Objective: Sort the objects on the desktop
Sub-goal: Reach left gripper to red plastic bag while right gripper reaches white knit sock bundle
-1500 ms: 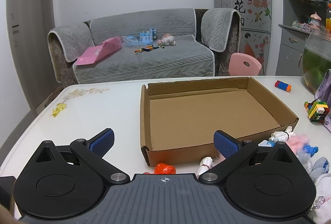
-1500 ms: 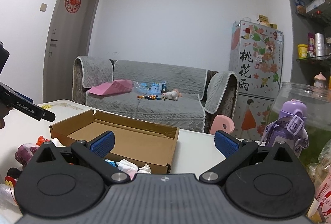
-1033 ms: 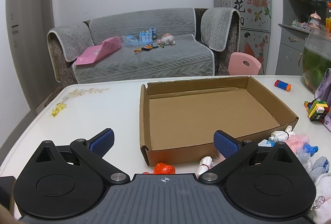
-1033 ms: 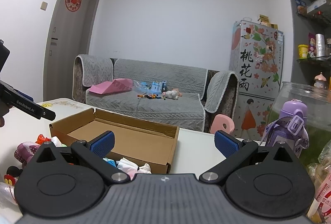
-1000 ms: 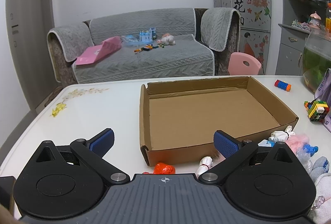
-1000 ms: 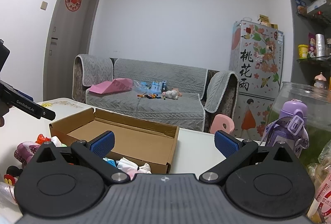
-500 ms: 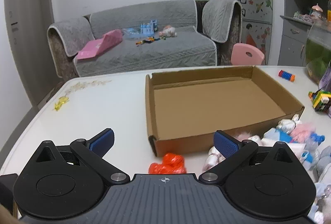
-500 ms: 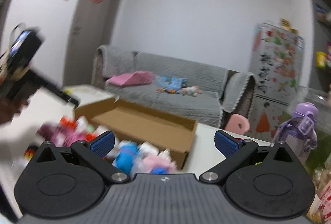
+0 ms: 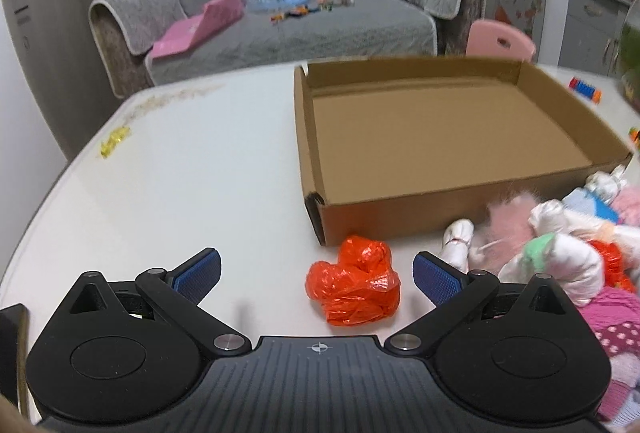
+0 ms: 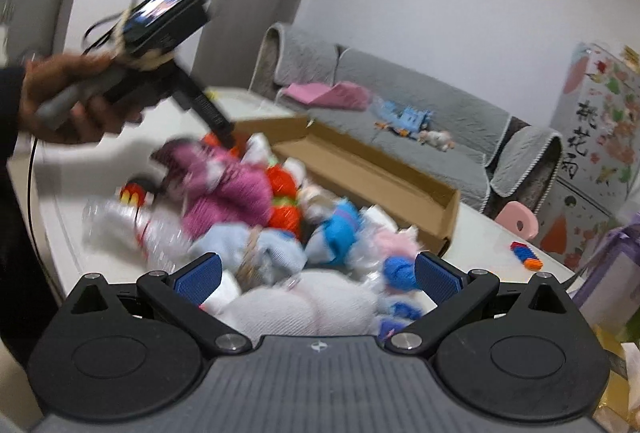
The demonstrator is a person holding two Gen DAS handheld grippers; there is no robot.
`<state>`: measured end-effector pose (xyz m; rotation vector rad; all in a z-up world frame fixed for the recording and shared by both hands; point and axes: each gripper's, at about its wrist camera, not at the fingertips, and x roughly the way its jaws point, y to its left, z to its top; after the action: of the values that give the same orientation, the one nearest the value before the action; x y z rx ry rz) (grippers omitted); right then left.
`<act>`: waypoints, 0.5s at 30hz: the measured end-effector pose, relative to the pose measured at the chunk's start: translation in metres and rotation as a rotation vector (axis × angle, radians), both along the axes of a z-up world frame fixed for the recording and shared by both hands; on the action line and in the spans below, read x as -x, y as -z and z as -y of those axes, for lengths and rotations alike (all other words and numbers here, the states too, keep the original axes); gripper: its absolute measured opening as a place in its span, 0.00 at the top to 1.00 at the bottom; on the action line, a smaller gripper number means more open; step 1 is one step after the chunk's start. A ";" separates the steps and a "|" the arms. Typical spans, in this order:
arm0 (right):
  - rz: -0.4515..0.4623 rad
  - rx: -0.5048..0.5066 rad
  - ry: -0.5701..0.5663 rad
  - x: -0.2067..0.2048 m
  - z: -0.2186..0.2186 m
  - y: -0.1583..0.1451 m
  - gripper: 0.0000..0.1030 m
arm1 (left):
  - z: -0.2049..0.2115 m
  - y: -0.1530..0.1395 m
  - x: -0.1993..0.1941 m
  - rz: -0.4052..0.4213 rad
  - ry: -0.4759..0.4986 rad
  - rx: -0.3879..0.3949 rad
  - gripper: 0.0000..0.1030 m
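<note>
An empty shallow cardboard box (image 9: 440, 121) lies on the white table (image 9: 180, 173). A crumpled orange plastic bag (image 9: 356, 287) sits just in front of the box's near corner, between the tips of my open left gripper (image 9: 316, 273). To its right lies a pile of soft toys and rolled socks (image 9: 560, 245). My right gripper (image 10: 318, 275) is open above that pile (image 10: 280, 217), over a white fabric bundle (image 10: 304, 309). In the right wrist view a hand holds the left gripper (image 10: 224, 137) at the pile's far side, beside the box (image 10: 380, 177).
A small block toy (image 10: 528, 257) and a purple bottle (image 10: 616, 273) stand right of the box. A pink chair back (image 9: 500, 41) rises beyond the table's far edge. A clear plastic bottle (image 10: 132, 225) lies at the pile's left. A grey sofa (image 9: 280, 17) fills the background.
Both grippers have tilted down and moved toward the table. The orange bag now lies between the left fingers, and the right view has swung down over the toy pile, blurred by motion.
</note>
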<state>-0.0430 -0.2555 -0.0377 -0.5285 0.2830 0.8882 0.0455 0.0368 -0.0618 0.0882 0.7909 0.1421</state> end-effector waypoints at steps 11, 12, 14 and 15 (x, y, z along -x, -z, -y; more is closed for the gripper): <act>-0.094 -0.003 0.068 -0.009 -0.002 0.005 0.01 | -0.001 0.020 -0.019 -0.078 -0.035 0.004 0.00; -0.116 -0.012 0.076 -0.011 -0.002 0.005 0.01 | -0.001 0.021 -0.020 -0.078 -0.038 0.010 0.00; -0.171 -0.043 0.087 -0.015 -0.001 0.005 0.01 | -0.001 0.020 -0.020 -0.073 -0.048 0.005 0.00; -0.205 -0.064 0.097 -0.017 0.000 0.004 0.02 | -0.001 0.020 -0.020 -0.070 -0.049 0.003 0.00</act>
<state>-0.0261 -0.2558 -0.0419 -0.3615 0.4611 0.8556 0.0655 0.0375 -0.0819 0.0716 0.8639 0.1853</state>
